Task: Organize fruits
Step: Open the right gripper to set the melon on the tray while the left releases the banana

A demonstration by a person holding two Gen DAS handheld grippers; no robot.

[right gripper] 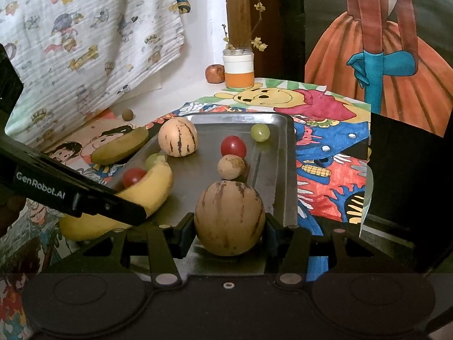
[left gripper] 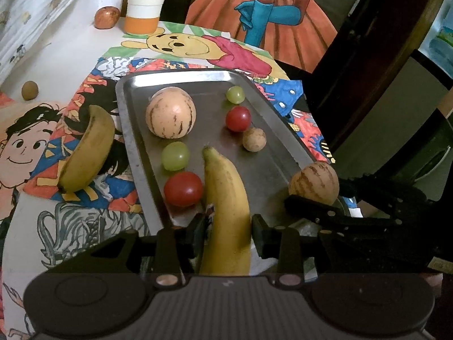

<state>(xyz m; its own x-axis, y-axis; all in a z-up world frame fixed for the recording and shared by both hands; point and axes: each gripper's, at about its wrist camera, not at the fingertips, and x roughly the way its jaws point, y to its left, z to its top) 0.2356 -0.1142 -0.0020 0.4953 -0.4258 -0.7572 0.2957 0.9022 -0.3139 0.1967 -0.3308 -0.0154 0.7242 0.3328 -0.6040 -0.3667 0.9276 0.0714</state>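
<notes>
six fruits lie in the tray [left gripper: 133, 153], left gripper [left gripper: 228, 226] jaws clasping a banana [left gripper: 226, 198] and right gripper [right gripper: 229, 226] jaws a striped melon [right gripper: 229, 221] over its near end, while another banana [left gripper: 87, 153] awaits on the tabletop [left gripper: 70, 56].

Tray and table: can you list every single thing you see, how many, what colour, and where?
tray: one, silver metal, on the drawings.
bananas: two, yellow; one in the left gripper over the tray, one left of the tray.
striped melons: two, tan; one on the tray, one in the right gripper.
tomatoes: two, red, on the tray.
grapes: two, green, on the tray.
small brown fruits: two; one on the tray, one far left.
reddish fruit: one, beside the jar.
jar: one, white and orange, far end.
hand-held grippers: two, black, left, right.
</notes>
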